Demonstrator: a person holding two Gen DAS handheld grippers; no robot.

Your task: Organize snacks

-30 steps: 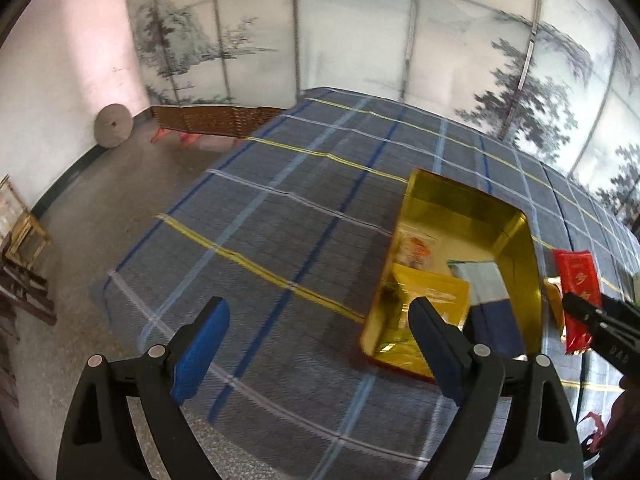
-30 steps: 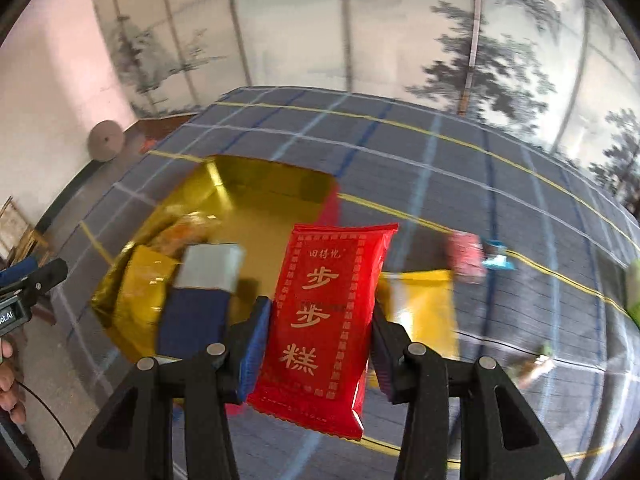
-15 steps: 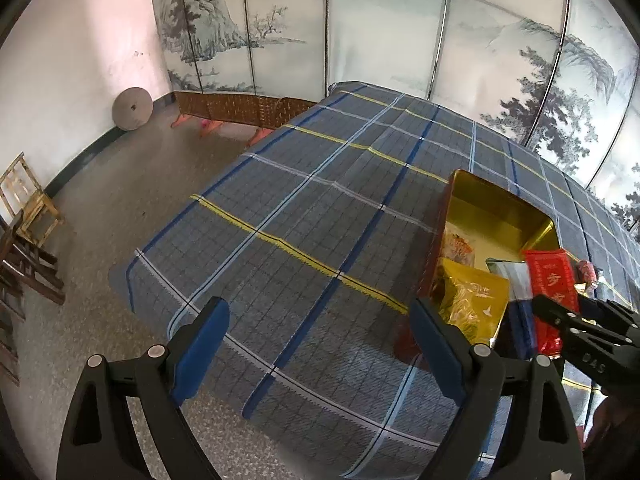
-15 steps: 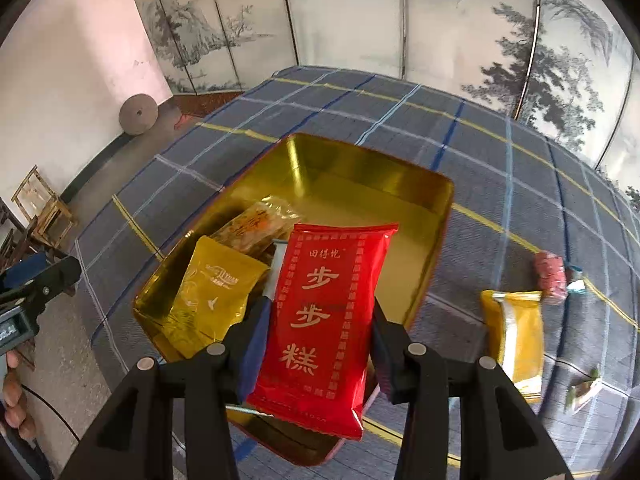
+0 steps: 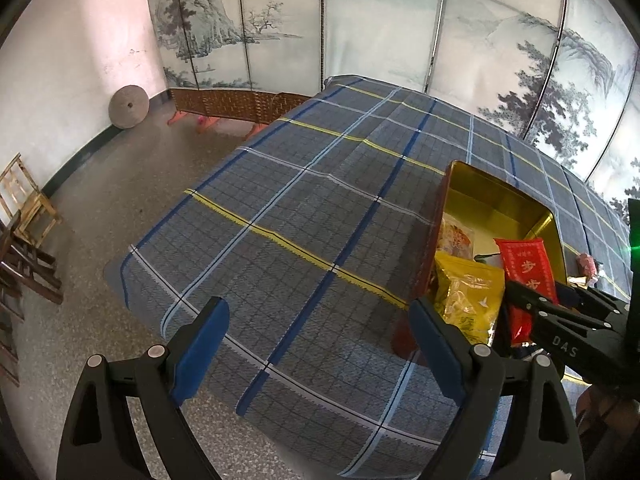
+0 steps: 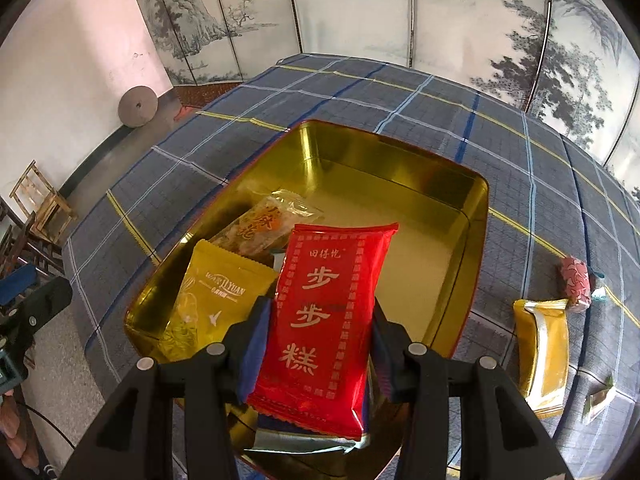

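My right gripper (image 6: 318, 344) is shut on a red snack packet (image 6: 324, 320) and holds it over the near part of a gold tin (image 6: 440, 168). In the tin lie a yellow packet (image 6: 212, 300), a clear orange-printed packet (image 6: 260, 224) and a blue-and-silver packet (image 6: 304, 442) under the red one. My left gripper (image 5: 320, 344) is open and empty, over the plaid tablecloth's near left edge, left of the tin (image 5: 492, 192). The red packet (image 5: 524, 264) and the right gripper also show at the right of the left wrist view.
On the cloth right of the tin lie a gold-and-silver packet (image 6: 544, 356), a small pink-red wrapped snack (image 6: 576, 284) and a small green-wrapped candy (image 6: 598, 398). A painted folding screen (image 6: 360, 8) stands behind the table. Wooden chairs (image 5: 24, 216) stand on the floor at left.
The right gripper has carried the red packet left from beside the tin to over it. The left gripper has drawn back toward the table's left edge, staying open.
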